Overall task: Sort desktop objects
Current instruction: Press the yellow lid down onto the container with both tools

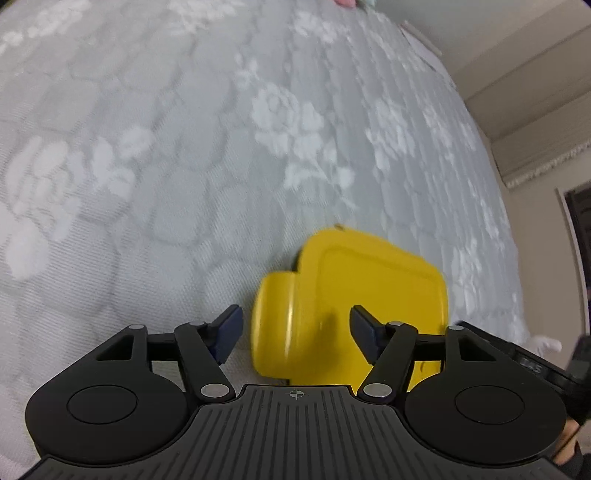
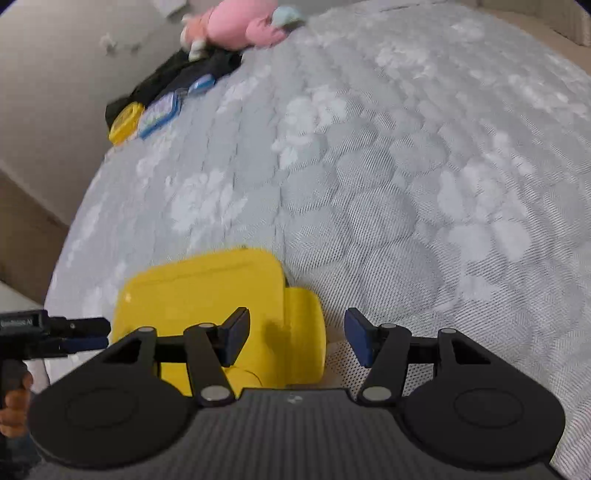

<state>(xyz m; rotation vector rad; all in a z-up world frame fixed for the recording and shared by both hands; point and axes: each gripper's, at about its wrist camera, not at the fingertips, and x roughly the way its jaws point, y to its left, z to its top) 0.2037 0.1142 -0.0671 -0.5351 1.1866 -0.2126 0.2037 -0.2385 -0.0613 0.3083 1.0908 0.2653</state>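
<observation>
The largest surface is a bed mattress [image 2: 406,166], quilted grey with white flowers, and it is the chief source of risk: it is judged soft and yielding, so a downward press could tilt the yellow case [image 2: 207,295] rather than seat it between the pads. The case is smooth, hard plastic with rounded corners, and a slip out of a shallow pinch may be expected; the motion blur in both views suggests speed, which would worsen this. A collision between the two tools is also possible, since both are crowded at the same object.

The yellow case [image 1: 354,295] lies flat at the near edge of the mattress. Its rounded knob end falls between the spread fingers of the left hand-held gripper [image 1: 295,332], nothing being pinched. In the right wrist view the same knob end sits in the gap of the right hand-held gripper [image 2: 297,338], also spread and gripping nothing, the left pad overlapping the case in view; contact cannot be told.

At the far left of the mattress, well apart, a pink plush toy [image 2: 236,26], a dark cloth [image 2: 170,79], a blue-rimmed case [image 2: 160,112] and a small yellow box [image 2: 125,122] are gathered near one another.
</observation>
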